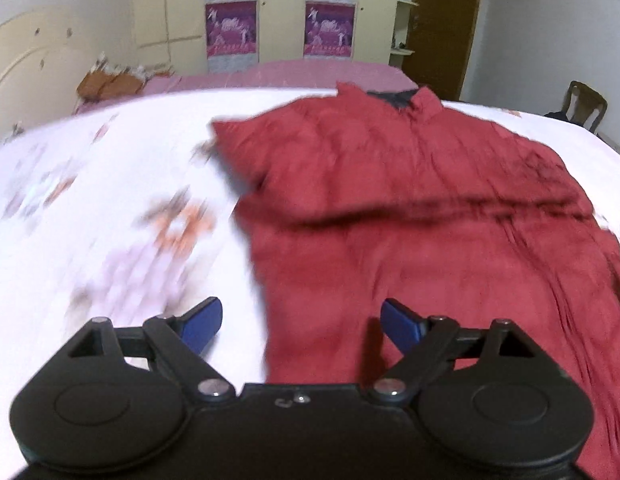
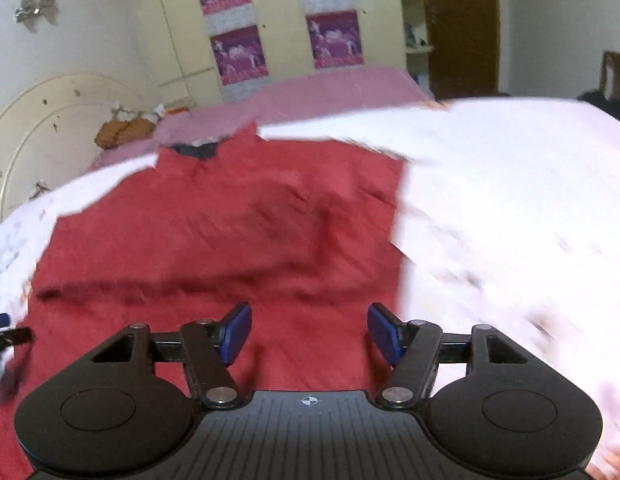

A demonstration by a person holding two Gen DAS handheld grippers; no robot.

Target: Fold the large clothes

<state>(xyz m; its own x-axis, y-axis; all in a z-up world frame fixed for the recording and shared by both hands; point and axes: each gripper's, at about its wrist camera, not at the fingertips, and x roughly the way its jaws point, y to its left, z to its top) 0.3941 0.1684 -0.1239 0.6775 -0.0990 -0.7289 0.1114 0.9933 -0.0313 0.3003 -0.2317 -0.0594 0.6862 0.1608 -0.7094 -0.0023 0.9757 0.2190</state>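
Red shirt (image 1: 410, 208) flat on bed (image 1: 109, 200), below both claws; left claw (image 1: 301, 324) apart over its edge, right claw (image 2: 310, 332) apart, both empty

The shirt (image 1: 410, 208) lies spread on the bedsheet (image 1: 109, 184), collar toward the far wardrobe (image 1: 277, 12); a chair (image 1: 584, 106) stands right.

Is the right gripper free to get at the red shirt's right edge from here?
Probably yes. The right gripper is open and empty above the red shirt, whose edge lies just beside it on the white sheet, uncovered.
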